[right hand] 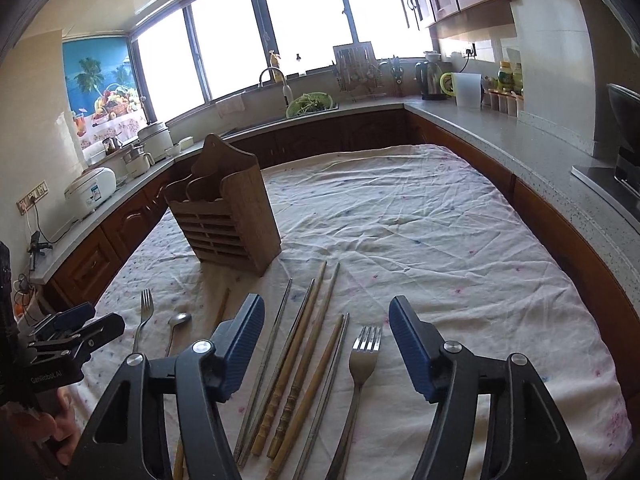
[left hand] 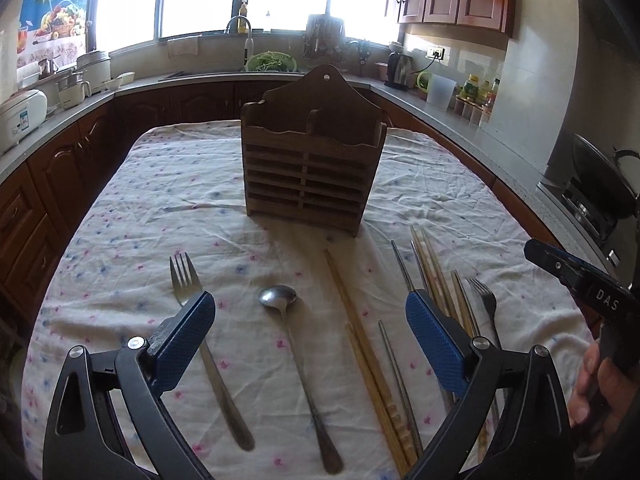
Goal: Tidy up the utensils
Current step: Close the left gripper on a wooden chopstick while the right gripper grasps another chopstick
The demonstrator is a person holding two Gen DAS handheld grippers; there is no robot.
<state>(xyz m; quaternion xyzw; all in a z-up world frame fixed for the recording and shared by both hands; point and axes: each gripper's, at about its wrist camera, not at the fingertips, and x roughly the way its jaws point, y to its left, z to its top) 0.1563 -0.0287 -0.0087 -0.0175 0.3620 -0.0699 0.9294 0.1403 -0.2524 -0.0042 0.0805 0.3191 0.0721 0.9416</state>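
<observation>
Both tongs hang spread and empty – left tongs (left hand: 310, 320) over the spoon (left hand: 296, 364), right tongs (right hand: 326, 332) over a fork (right hand: 358, 376). Every utensil lies lengthwise toward the wooden holder (left hand: 310, 160) beyond – untouched on the counter (left hand: 160, 208).

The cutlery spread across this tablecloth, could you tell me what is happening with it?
A person holds two grippers, left and right, both open above the table, gripping nothing. Two metal forks, a metal spoon and wooden and metal chopsticks lie on the floral cloth. The slatted wooden holder shows no utensils.
</observation>
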